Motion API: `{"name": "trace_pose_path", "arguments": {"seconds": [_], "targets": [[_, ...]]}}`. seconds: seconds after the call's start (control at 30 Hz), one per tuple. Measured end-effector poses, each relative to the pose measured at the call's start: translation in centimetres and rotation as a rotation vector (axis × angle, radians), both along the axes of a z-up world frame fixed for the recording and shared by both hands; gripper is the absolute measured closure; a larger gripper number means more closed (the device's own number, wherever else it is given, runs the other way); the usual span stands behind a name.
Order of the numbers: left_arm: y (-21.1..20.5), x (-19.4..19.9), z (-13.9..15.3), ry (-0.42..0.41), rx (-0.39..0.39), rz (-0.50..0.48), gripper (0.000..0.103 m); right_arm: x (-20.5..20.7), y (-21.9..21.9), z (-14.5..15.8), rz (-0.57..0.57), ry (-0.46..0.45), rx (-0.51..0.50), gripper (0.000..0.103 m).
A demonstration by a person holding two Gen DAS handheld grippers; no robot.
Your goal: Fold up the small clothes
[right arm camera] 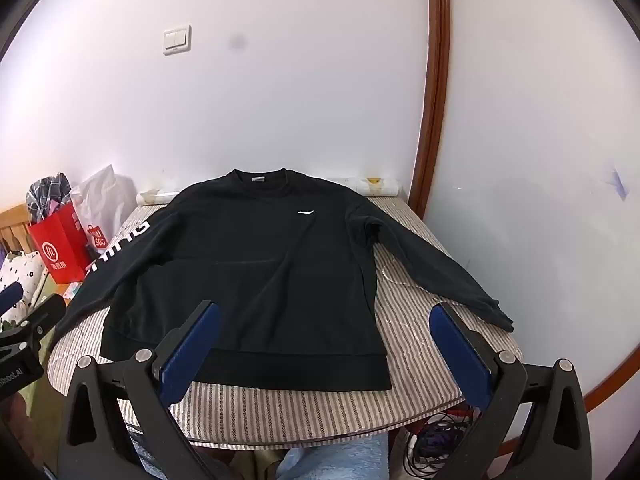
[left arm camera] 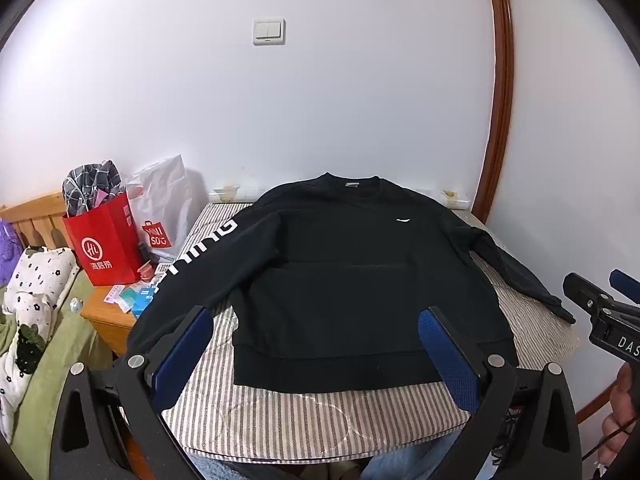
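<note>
I see a striped worktop (right arm camera: 280, 412) against a white wall. The black sweatshirt (right arm camera: 248, 272) lies flat ahead of my released left gripper (left arm camera: 316, 356) and right gripper (right arm camera: 324, 352). Far left, a red bag (left arm camera: 106, 240) holds plaid cloth (left arm camera: 90, 186).

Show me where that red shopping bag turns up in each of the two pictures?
Left wrist view: red bag at mid-left, beside the black sweatshirt.
Right wrist view: red bag at far left edge, smaller.
Shared landmark: the wall light switch.
</note>
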State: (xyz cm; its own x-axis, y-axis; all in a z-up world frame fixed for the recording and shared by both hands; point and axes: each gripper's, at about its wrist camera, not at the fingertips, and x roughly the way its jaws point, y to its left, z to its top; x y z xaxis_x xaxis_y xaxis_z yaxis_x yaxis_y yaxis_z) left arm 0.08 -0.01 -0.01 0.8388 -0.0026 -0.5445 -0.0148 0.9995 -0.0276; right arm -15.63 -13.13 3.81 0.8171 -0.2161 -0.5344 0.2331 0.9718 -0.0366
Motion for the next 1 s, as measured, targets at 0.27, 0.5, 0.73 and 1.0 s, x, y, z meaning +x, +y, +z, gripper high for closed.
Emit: {"name": "trace_pose_path", "arguments": {"seconds": [0.27, 0.5, 0.73, 1.0], "targets": [[0.2, 0.2, 0.3, -0.001, -0.005, 0.0, 0.0, -0.1, 0.1, 0.1, -0.008, 0.016, -0.006, 0.0], [0.1, 0.2, 0.7, -0.006, -0.002, -0.002, 0.0, 0.8, 0.0, 0.6, -0.002, 0.021, -0.003, 0.0], [-0.1, 0.0, 0.7, -0.006, 0.001, -0.003, 0.0, -0.1, 0.0, 0.1, -0.009, 0.014, 0.003, 0.0], [0.0, 0.2, 0.7, -0.003, 0.003, -0.007, 0.0, -0.3, -0.1, 0.2, -0.011, 0.013, 0.003, 0.0]]}}
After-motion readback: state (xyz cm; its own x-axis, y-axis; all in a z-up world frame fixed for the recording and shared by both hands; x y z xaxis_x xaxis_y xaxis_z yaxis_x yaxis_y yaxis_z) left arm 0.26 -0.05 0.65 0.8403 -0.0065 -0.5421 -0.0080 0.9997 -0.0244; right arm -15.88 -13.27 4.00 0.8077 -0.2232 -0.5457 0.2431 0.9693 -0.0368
